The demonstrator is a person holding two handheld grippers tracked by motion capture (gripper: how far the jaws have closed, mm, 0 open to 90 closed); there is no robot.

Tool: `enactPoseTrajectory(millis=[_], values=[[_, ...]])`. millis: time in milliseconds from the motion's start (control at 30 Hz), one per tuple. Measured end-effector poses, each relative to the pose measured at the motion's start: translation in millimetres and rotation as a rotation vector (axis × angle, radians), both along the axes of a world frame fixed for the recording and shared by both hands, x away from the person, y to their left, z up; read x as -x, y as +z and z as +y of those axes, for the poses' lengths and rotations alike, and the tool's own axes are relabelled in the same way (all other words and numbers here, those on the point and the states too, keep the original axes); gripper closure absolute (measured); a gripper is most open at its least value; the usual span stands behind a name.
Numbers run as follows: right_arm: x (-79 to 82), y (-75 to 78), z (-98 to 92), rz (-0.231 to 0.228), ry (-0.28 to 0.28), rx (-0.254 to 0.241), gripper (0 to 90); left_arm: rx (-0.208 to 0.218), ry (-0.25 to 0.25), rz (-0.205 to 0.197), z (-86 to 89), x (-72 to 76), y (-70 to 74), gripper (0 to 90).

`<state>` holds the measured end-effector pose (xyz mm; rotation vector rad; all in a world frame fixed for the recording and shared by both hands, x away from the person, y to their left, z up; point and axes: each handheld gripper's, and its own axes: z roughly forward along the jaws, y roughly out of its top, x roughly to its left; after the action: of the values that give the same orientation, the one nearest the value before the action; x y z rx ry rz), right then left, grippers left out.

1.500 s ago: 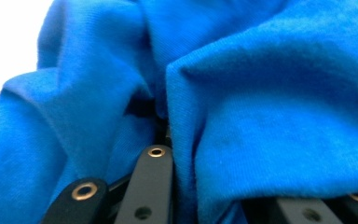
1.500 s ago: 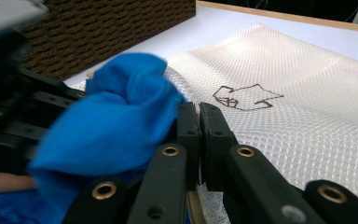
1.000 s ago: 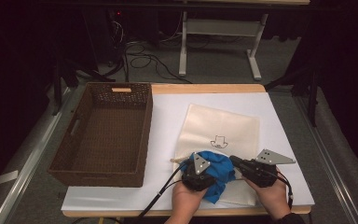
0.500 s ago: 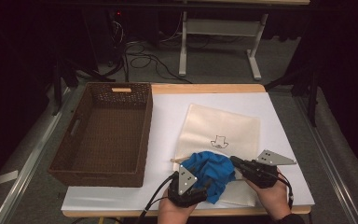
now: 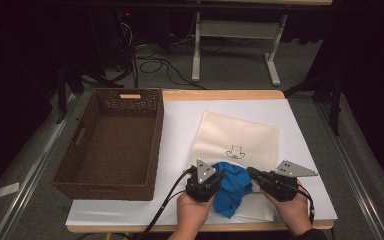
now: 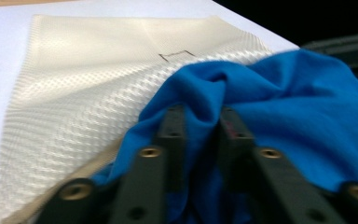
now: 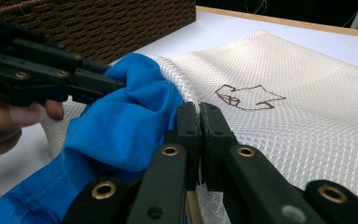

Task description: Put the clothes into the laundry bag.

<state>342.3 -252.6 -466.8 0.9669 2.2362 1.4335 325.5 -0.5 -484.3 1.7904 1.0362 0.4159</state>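
A cream mesh bag (image 5: 235,135) with a small drawn mark lies flat on the white table cover. At its near edge a bunched blue cloth (image 5: 232,187) sits partly in the bag's mouth. My left gripper (image 5: 219,177) reaches into it from the left. Its jaws have just been closing and now pinch a fold of the blue cloth (image 6: 261,93); the left gripper (image 6: 200,116) has fabric bulging around both jaws. My right gripper (image 5: 250,173) comes in from the right, its jaws pressed together on the edge of the mesh bag (image 7: 284,84). The right gripper (image 7: 199,109) sits beside the blue cloth (image 7: 130,116).
A dark wicker basket (image 5: 157,145) stands empty on the left of the table, close to the bag. The white table cover (image 5: 180,125) has bare room between basket and bag. Beyond the far edge are cables and a desk frame on the floor.
My left gripper drew back toward the near edge, then came forward and up again and closed on the blue cloth. The right gripper and the bag have stayed put.
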Motion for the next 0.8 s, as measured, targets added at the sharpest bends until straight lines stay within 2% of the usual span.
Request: enactPoseTrajectory(millis=[67, 200, 300, 500, 633, 800], values=[[0.0, 0.0, -0.3, 0.0, 0.0, 0.0, 88.7, -0.019, -0.018, -0.02, -3.9, 5.8, -2.8, 86.5], [0.5, 0.8, 0.4, -0.002, 0.0, 0.0, 88.8, -0.042, -0.05, -0.022, -13.5, 11.4, -10.0, 87.3], [1.1, 1.1, 1.3, -0.003, 0.003, 0.002, 88.7, -0.069, -0.048, 0.003, -19.9, 6.2, -14.8, 86.7], [0.3, 1.4, 0.9, -0.008, 0.004, 0.002, 88.7, -0.093, -0.019, 0.023, -26.2, -6.6, -20.1, 83.8], [0.2, 1.7, 0.2, -0.006, 0.001, -0.002, 88.7, -0.089, 0.006, 0.036, -22.8, -7.8, -18.9, 72.4], [0.9, 2.7, -1.1, -0.006, -0.002, -0.009, 88.8, -0.055, 0.009, -0.002, -10.7, 5.0, -13.5, 59.9]])
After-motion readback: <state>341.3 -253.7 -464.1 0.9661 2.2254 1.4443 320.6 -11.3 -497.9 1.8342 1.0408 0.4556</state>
